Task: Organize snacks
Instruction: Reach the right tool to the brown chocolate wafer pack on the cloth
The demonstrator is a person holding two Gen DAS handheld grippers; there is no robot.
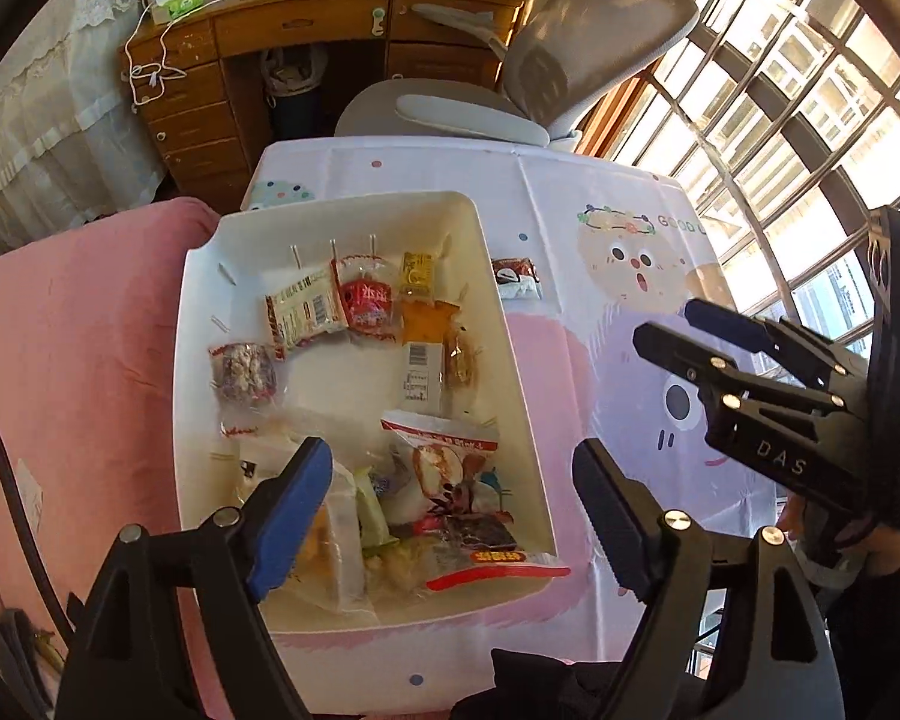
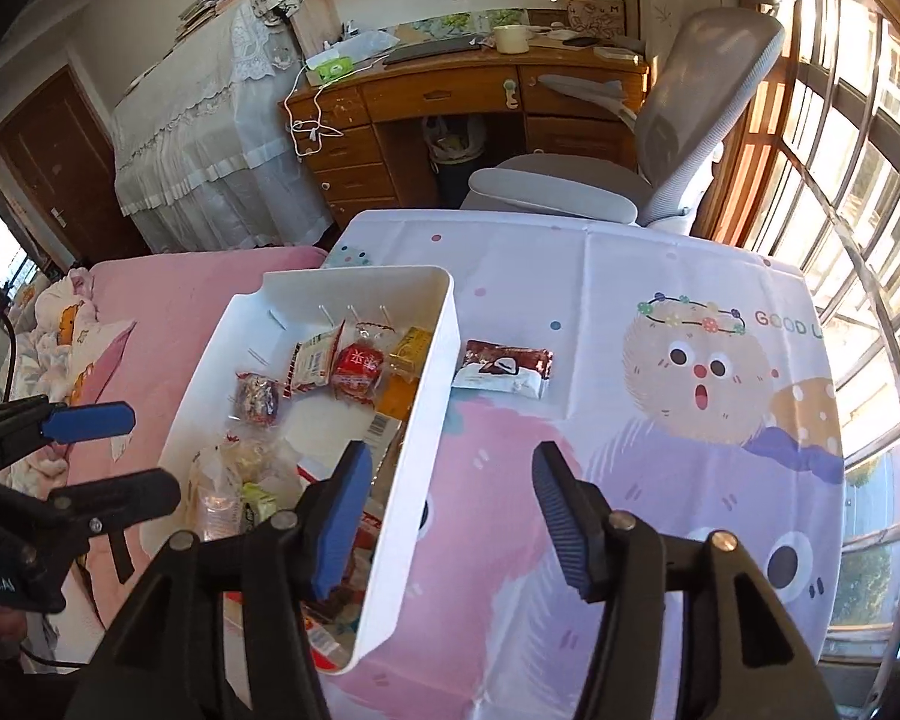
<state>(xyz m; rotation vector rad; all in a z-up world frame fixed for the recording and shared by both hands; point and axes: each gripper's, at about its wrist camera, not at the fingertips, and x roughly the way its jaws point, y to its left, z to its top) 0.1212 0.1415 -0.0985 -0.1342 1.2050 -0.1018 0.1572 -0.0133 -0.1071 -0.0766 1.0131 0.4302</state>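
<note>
A white bin (image 1: pixel 513 396) is sitting on the table (image 2: pixel 630 276), on its cartoon-printed cloth, holding a loose heap of wrapped snacks (image 1: pixel 360 312). Just beside the bin's right wall, outside it, a brown-and-white snack packet (image 2: pixel 504 369) is lying flat on the cloth. Left of the bin a pink bed (image 1: pixel 78 348) is pressing close; beyond the bin a grey chair (image 2: pixel 630 180) and a wooden desk (image 2: pixel 450 90) are standing. The left tool (image 1: pixel 456 510) is hovering over the bin's near end, jaws spread wide and gripping nothing. The right tool (image 2: pixel 450 516) is straddling the bin's right wall, jaws partly spread, holding nothing.
</note>
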